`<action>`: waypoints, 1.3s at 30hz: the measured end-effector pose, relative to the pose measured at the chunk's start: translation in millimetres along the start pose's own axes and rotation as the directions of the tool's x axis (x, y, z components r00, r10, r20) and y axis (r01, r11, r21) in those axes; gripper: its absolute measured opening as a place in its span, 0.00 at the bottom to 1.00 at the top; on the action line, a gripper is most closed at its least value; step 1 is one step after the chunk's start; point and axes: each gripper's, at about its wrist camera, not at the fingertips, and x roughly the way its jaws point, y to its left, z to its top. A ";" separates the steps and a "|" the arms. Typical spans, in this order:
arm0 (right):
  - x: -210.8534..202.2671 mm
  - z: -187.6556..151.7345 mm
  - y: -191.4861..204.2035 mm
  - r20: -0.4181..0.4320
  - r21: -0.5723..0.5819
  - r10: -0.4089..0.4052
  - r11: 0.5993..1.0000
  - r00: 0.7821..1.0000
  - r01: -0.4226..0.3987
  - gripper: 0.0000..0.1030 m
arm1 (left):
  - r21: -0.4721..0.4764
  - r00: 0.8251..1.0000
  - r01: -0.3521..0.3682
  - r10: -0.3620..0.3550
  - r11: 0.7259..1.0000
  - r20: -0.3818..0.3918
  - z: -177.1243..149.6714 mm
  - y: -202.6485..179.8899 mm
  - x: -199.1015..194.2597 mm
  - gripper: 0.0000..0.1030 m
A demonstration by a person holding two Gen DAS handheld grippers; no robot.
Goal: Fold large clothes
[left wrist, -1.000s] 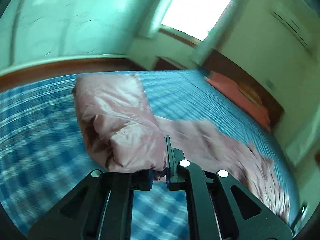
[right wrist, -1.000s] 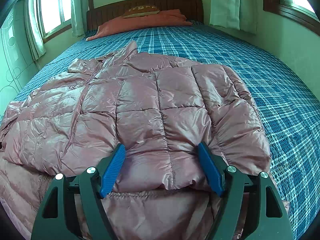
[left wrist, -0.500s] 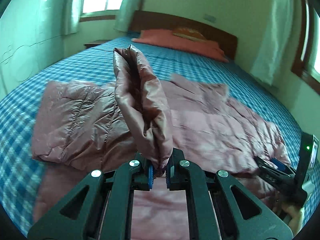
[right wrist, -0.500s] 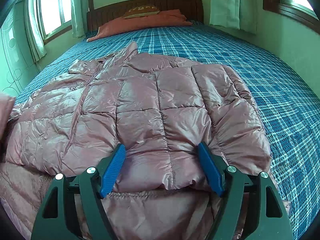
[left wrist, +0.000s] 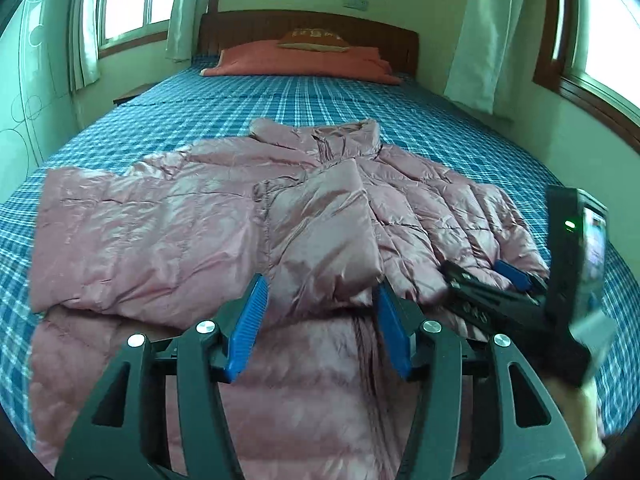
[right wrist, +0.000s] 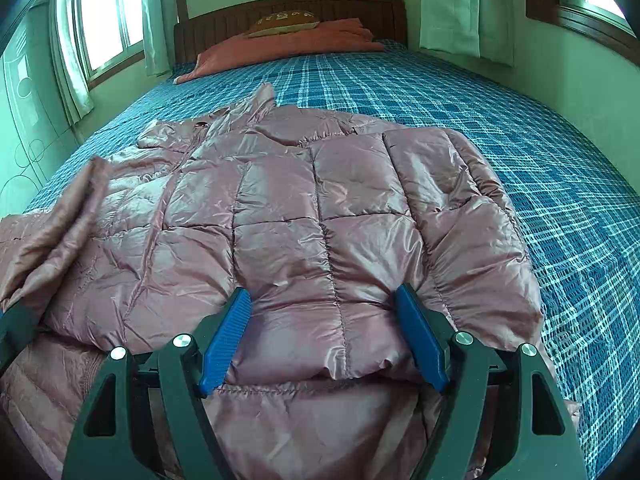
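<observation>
A pink quilted down jacket (left wrist: 160,232) lies spread on the bed, collar toward the headboard. Its left sleeve (left wrist: 324,236) lies folded over the jacket's middle. My left gripper (left wrist: 320,328) is open, its blue pads on either side of the sleeve's cuff end. In the right wrist view the jacket (right wrist: 320,220) has its right side folded inward. My right gripper (right wrist: 324,340) is open just above that folded part's near edge. The right gripper also shows in the left wrist view (left wrist: 508,288), low over the jacket's right side.
The bed has a blue plaid sheet (left wrist: 304,104), with an orange blanket and pillow (left wrist: 304,60) at the wooden headboard. Windows with curtains stand on both sides. The bed's right edge (right wrist: 600,240) lies near the wall.
My left gripper swung the sleeve up and over, laid it across the jacket's middle, and opened. The right gripper has stayed open and still.
</observation>
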 end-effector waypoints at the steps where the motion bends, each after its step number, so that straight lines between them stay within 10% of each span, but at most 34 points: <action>1: -0.1 0.9 0.4 -0.005 -0.001 0.000 1.000 1.000 0.000 0.72 | -0.010 1.000 0.003 -0.003 1.000 0.003 -1.6 5.7 -8.8 0.58; 17: -30.1 16.3 104.5 -0.066 0.048 0.292 0.956 0.954 -0.289 0.72 | -0.189 0.985 -0.168 0.170 0.967 -0.004 -43.1 149.1 -84.8 0.65; 20: -15.6 9.9 129.3 -0.120 -0.004 0.275 0.961 0.954 -0.277 0.65 | -0.219 0.983 -0.185 0.185 0.958 -0.023 -49.7 167.4 -87.4 0.65; 22: -16.4 8.2 139.2 -0.132 -0.043 0.278 0.957 0.952 -0.286 0.25 | -0.218 0.982 -0.188 0.187 0.958 -0.027 -50.7 171.4 -87.5 0.65; 24: -24.5 11.9 140.4 -0.097 -0.073 0.267 0.959 0.959 -0.274 0.15 | -0.214 0.981 -0.193 0.193 0.957 -0.023 -51.4 176.8 -89.7 0.65; 39: -24.6 47.0 14.9 0.001 -0.050 0.016 0.999 1.000 -0.016 0.13 | -0.178 0.982 -0.190 0.189 0.966 -0.024 -28.5 177.8 -70.9 0.66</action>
